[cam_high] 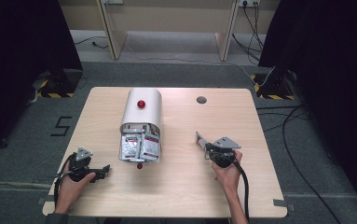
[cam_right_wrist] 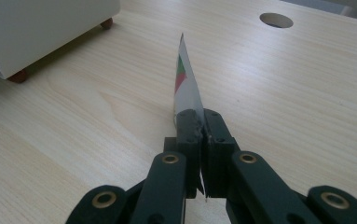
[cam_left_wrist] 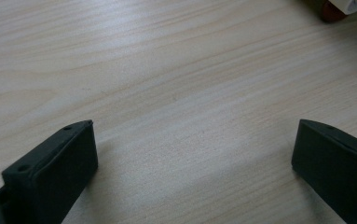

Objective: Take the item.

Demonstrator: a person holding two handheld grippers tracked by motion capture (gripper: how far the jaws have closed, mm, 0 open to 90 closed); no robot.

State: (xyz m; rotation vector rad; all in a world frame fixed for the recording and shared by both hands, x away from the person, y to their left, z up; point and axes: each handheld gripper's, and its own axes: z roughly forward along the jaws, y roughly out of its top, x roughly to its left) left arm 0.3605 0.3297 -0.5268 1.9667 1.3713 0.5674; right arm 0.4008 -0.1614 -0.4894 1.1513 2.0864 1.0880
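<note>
A white round-topped container [cam_high: 141, 112] with a red knob [cam_high: 140, 103] stands left of the table's middle. Its open front faces me and holds several silver-and-red packets [cam_high: 140, 145]. My right gripper [cam_high: 204, 143] is to the container's right, shut on one thin packet [cam_high: 198, 138]. In the right gripper view that packet [cam_right_wrist: 185, 84] stands edge-on, clamped between the jaws of the right gripper [cam_right_wrist: 201, 119], with the container [cam_right_wrist: 41, 28] at upper left. My left gripper [cam_high: 105, 170] rests low at the front left, open. In its own view the left gripper [cam_left_wrist: 195, 123] has bare wood between the jaws.
The light wooden table [cam_high: 181, 196] has a round cable hole [cam_high: 201, 99] at the back right. The container stands on small red feet [cam_right_wrist: 17, 76], one near the left gripper [cam_left_wrist: 331, 11]. Cables lie on the floor to the right [cam_high: 288, 126].
</note>
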